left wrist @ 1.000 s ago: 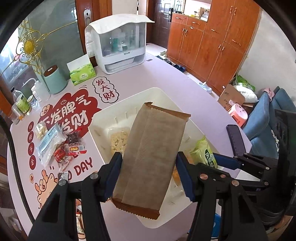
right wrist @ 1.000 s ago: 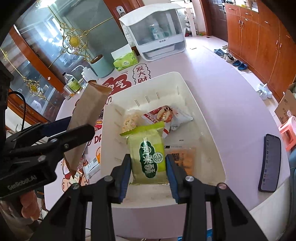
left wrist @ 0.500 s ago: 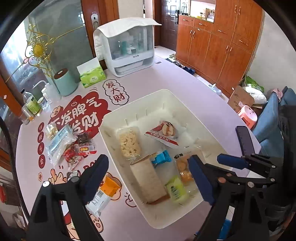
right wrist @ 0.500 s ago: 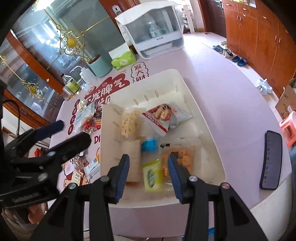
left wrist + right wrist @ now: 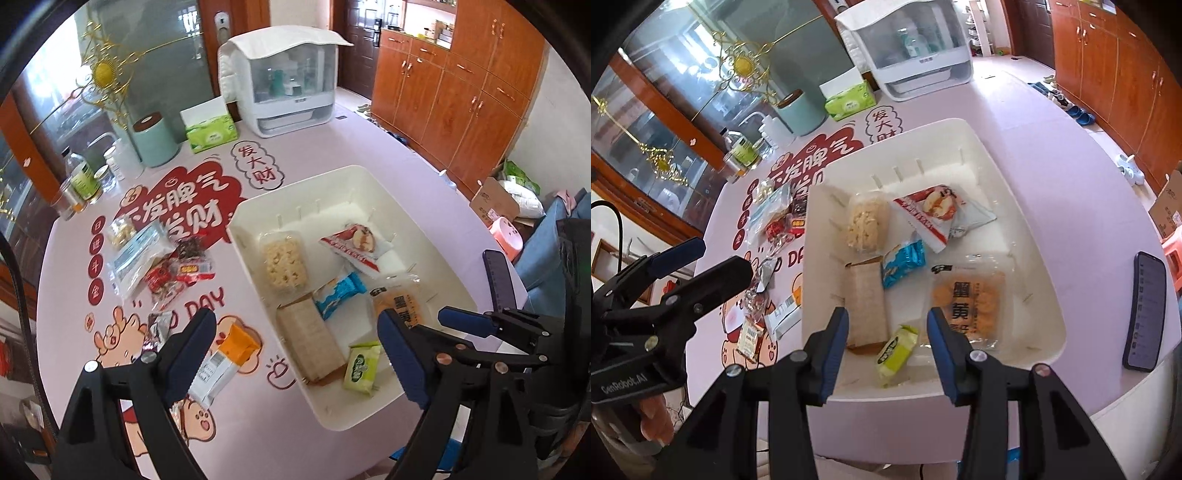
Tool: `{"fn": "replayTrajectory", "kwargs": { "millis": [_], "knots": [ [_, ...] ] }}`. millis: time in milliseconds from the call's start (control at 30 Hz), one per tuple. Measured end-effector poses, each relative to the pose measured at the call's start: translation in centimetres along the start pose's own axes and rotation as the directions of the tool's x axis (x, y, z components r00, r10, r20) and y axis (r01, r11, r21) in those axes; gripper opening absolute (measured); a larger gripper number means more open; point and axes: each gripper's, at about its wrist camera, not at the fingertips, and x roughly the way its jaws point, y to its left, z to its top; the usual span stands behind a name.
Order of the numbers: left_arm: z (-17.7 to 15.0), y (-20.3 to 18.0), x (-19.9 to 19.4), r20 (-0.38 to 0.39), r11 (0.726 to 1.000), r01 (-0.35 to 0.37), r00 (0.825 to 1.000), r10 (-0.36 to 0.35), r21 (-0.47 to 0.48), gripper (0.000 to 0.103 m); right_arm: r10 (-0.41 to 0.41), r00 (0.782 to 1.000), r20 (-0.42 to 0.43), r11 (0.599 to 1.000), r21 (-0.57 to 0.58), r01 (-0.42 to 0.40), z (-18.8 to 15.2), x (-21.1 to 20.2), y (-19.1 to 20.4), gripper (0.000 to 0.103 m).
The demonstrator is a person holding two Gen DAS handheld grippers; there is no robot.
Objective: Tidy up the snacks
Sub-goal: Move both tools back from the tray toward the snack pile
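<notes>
A white bin [image 5: 343, 177] [image 5: 1027, 236] on the pink table holds several snacks: a brown paper packet [image 5: 308, 338] [image 5: 866, 299], a green packet [image 5: 362, 365] [image 5: 897, 347], a blue packet [image 5: 340, 295] [image 5: 903, 262], an orange packet [image 5: 967, 302], a red-white packet [image 5: 931, 210] and a clear cracker pack [image 5: 284, 260]. My left gripper [image 5: 295, 350] is open and empty above the bin's near-left edge. My right gripper [image 5: 886, 332] is open and empty above the bin's near end. More loose snacks [image 5: 159, 258] lie left of the bin, with an orange-white packet [image 5: 221, 362] nearest.
A white cabinet box [image 5: 280, 74], green tissue box [image 5: 210, 129], teal canister [image 5: 153, 140] and bottles [image 5: 83, 177] stand at the table's far side. A dark phone [image 5: 1145, 310] lies right of the bin near the table edge.
The left gripper let go of the brown packet and the right let go of the green packet; both now lie in the bin. Both grippers opened and drew back.
</notes>
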Motion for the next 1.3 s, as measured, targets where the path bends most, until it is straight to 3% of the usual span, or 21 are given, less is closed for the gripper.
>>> {"fn": "replayTrajectory", "kwargs": {
  "millis": [800, 1100, 1300],
  "knots": [
    [-5.1, 13.5, -3.5, -0.011, 0.980, -0.107, 0.994, 0.107, -0.168, 0.088, 0.008, 0.998, -0.055, 0.994, -0.111, -0.015, -0.3, 2.3, 10.0, 0.049],
    [-3.7, 19.9, -7.1, 0.067, 0.980, -0.123, 0.989, 0.135, -0.155, 0.088, -0.018, 0.999, -0.032, 0.989, -0.145, 0.013, 1.2, 2.3, 14.8, 0.049],
    [0.4, 25.0, -10.9, 0.180, 0.978, -0.197, 0.962, 0.207, -0.072, 0.088, -0.052, 0.998, 0.023, 0.985, -0.162, 0.055, 4.5, 1.2, 18.5, 0.049]
  ]
}}
